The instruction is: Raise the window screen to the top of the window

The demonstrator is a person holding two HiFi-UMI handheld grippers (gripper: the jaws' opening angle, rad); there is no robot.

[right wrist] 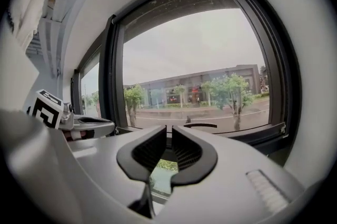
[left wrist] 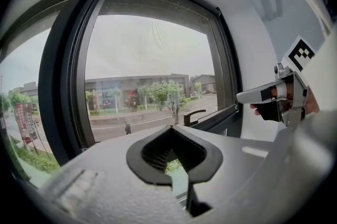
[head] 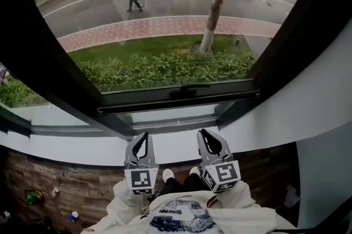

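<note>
The window screen [head: 165,29] looks fully down to us, its bottom rail [head: 148,101] lying along the lower edge of the window frame [head: 49,62] with the black handle [head: 190,90] at the rail's middle. We hold both grippers by the white sill [head: 66,145], well short of that handle: the left gripper [head: 145,136] has its jaws together, the right gripper [head: 203,134] shows a narrow gap with nothing in it. We judge it best to spread the right jaws wider, close them squarely on the handle, and lift straight so the rail stays level.
</note>
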